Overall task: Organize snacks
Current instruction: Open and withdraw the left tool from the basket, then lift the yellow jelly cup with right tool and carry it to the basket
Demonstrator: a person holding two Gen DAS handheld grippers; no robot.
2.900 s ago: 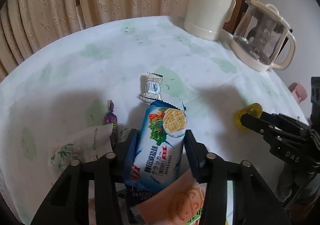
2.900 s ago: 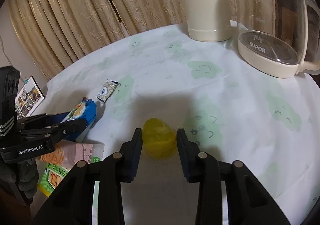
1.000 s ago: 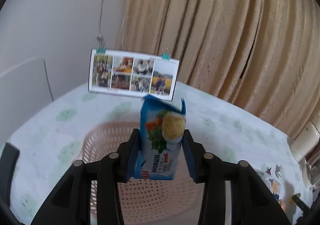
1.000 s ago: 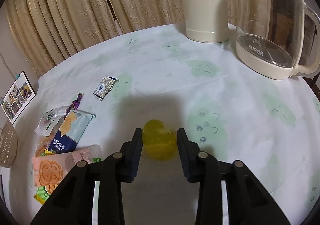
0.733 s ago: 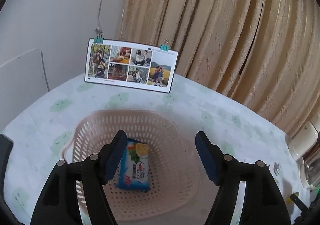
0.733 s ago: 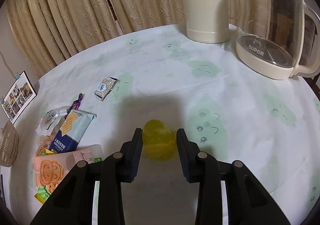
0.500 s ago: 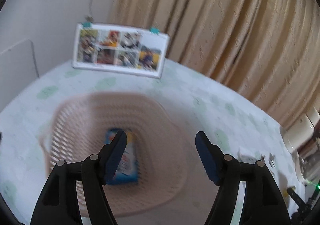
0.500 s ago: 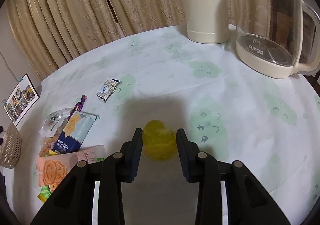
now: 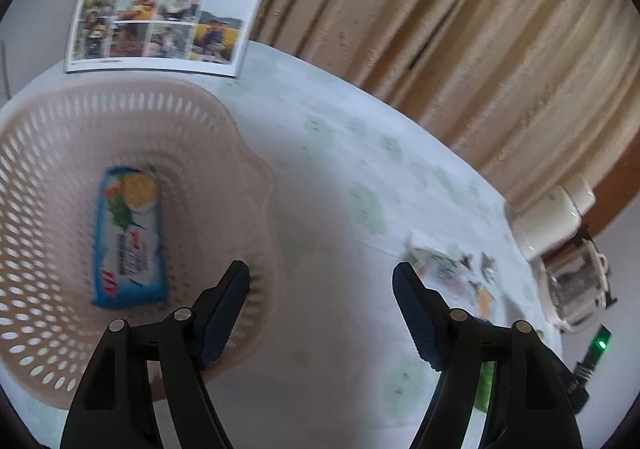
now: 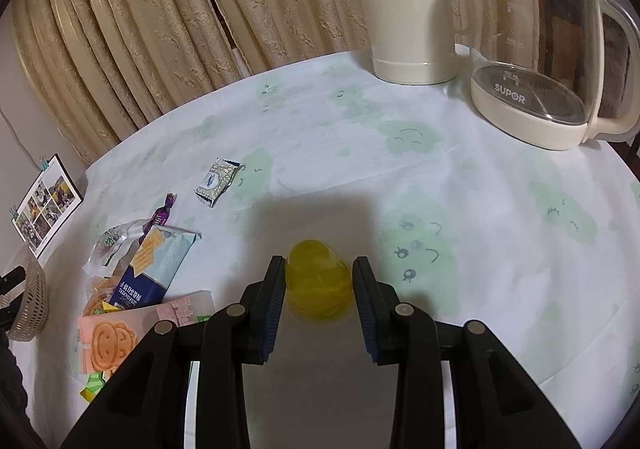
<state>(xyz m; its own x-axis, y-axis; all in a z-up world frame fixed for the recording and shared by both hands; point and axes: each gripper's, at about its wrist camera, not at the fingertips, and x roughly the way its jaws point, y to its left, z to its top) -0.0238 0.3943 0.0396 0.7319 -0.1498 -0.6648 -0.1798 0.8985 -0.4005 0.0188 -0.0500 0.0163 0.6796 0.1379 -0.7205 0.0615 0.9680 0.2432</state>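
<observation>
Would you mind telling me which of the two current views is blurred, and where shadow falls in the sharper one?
Left wrist view: motion-smeared, so the cracker packet in the pink basket has unreadable print. Right wrist view: sharp, with a broad dark shadow on the tablecloth around the yellow jelly cup; fisheye bends the kettle.
</observation>
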